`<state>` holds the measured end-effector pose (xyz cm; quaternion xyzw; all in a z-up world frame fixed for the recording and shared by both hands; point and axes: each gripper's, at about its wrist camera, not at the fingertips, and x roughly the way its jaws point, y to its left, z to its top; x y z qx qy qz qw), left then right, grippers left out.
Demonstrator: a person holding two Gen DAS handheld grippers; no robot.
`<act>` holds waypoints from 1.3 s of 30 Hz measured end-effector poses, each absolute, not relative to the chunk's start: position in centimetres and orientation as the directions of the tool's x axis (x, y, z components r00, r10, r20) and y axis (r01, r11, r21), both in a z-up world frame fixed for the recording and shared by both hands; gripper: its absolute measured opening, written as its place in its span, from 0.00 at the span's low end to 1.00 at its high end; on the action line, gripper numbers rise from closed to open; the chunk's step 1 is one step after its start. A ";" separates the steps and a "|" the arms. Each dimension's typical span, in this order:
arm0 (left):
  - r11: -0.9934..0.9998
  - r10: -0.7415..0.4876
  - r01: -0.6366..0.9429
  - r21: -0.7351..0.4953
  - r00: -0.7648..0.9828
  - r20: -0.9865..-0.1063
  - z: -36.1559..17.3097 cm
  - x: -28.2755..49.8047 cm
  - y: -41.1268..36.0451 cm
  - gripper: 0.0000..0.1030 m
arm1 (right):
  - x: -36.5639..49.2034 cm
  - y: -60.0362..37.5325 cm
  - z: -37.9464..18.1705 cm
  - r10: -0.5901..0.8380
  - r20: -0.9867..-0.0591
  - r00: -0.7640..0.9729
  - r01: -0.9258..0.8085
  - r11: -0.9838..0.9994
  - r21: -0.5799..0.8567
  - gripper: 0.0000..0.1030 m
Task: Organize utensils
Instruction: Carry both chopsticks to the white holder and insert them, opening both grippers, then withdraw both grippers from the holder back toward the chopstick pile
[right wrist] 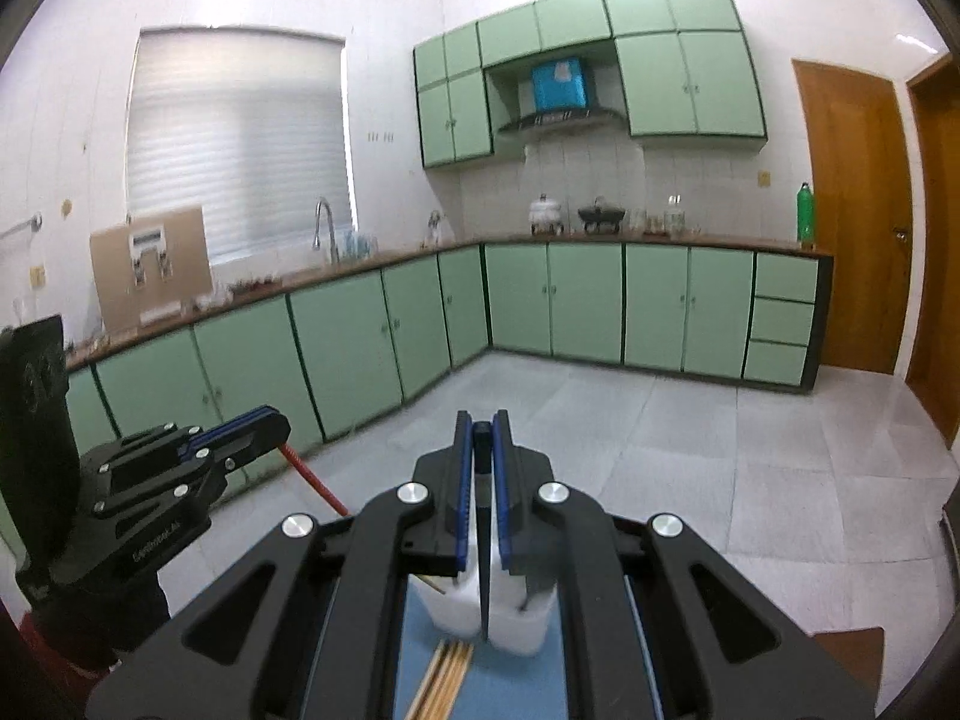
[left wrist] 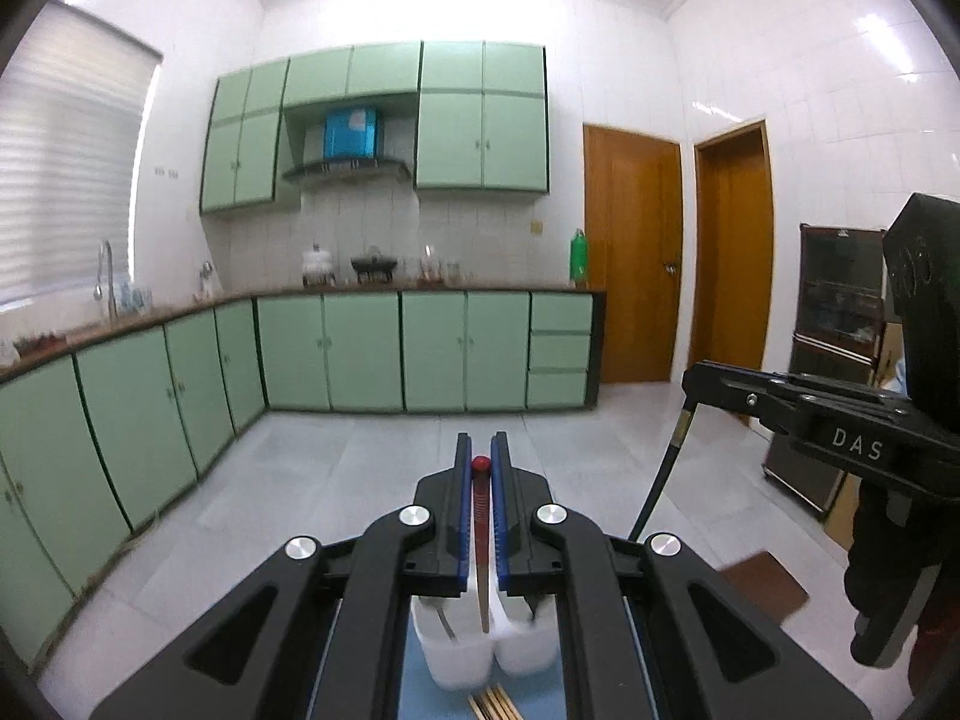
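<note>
Clearly both tools were raised above the work area, each carrying one utensil. The left gripper had its jaws clamped on a red-handled utensil, whose knobbed red end stood up between the blue pads while its blade hung down toward the white holder below. The right gripper had its jaws clamped on a black-handled utensil, its dark blade pointing down over the same white holder. That holder, two-celled as far as could be told, sat on a blue mat on the desk, with a bundle of wooden chopsticks lying just in front of it. One cell already held a thin metal piece; its kind could not be told.

The step in hand looked like dropping each utensil into a cell. To do it well, each blade tip should be brought squarely over an open cell and lowered until it was well inside before the jaws parted, one hand at a time, so the two tools did not collide over the narrow holder or tip it.
</note>
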<state>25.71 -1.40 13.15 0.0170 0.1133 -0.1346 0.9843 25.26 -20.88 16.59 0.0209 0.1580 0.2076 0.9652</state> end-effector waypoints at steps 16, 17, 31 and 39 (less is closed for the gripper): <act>0.970 -0.229 0.244 -0.007 0.896 -0.380 5.8 33.7 -2.6 0.06 | 33.8 -19.2 8.1 0.361 -0.409 0.838 -0.333 0.932 0.141 0.09; 0.970 -0.228 0.244 -0.010 0.889 -0.396 5.3 33.9 -2.6 0.07 | 33.8 -19.2 7.4 0.357 -0.427 0.831 -0.328 0.934 0.142 0.10; 0.975 -0.216 0.217 -0.049 0.873 -0.438 2.5 26.8 -0.6 0.48 | 23.9 -22.0 3.6 0.315 -0.446 0.837 -0.281 0.949 0.143 0.59; 0.978 -0.207 0.184 -0.098 0.797 -0.567 -4.9 20.6 0.2 0.54 | 16.8 -21.2 -3.2 0.290 -0.546 0.786 -0.267 0.956 0.123 0.67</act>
